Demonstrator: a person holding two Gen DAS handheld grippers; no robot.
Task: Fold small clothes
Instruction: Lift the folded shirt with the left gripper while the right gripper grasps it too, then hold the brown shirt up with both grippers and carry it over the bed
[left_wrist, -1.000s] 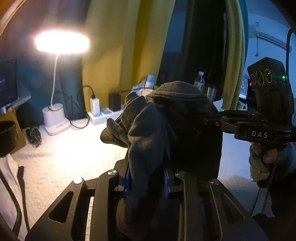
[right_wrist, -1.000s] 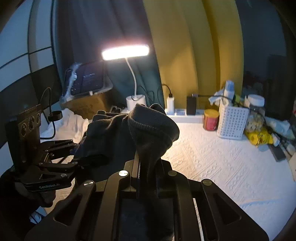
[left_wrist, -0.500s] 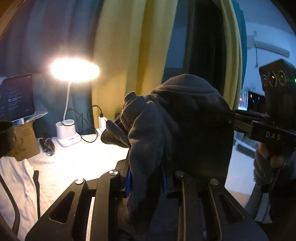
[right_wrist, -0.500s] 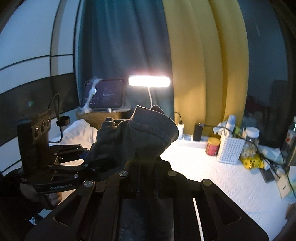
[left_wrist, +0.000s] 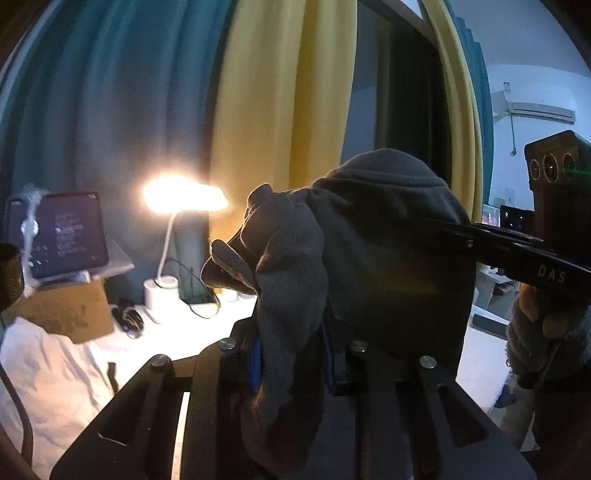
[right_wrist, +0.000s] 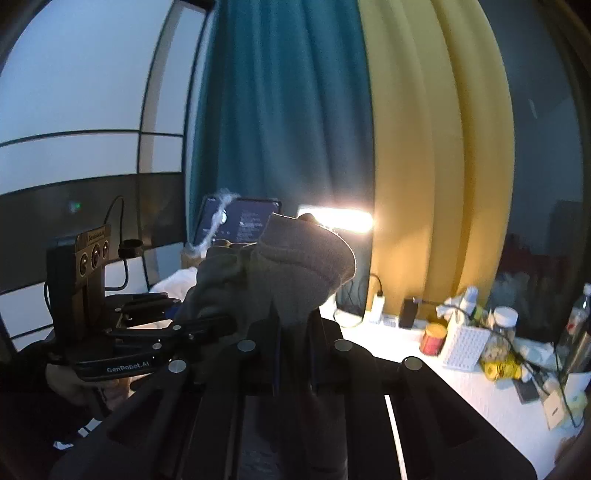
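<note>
- Containers sit along the white table (right_wrist: 461, 391): a perforated white basket (right_wrist: 463, 345) with tissue and bottles poking out, beside a red-and-yellow tin (right_wrist: 433, 338) whose contents I cannot tell
- Clear jar (right_wrist: 500, 330) behind the basket holds something pale
- My left gripper (left_wrist: 291, 363) pinches the dark grey garment (left_wrist: 369, 251) between narrow jaws
- My right gripper (right_wrist: 293, 363) clamps the same cloth nearly closed
- It hangs raised above the table, stretched sideways between both grippers, its bunched edges pointing up

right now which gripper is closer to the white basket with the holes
Right. The right gripper has the white basket just off its right side on the table; the left gripper sits on the far side, beyond the grey garment.
</note>
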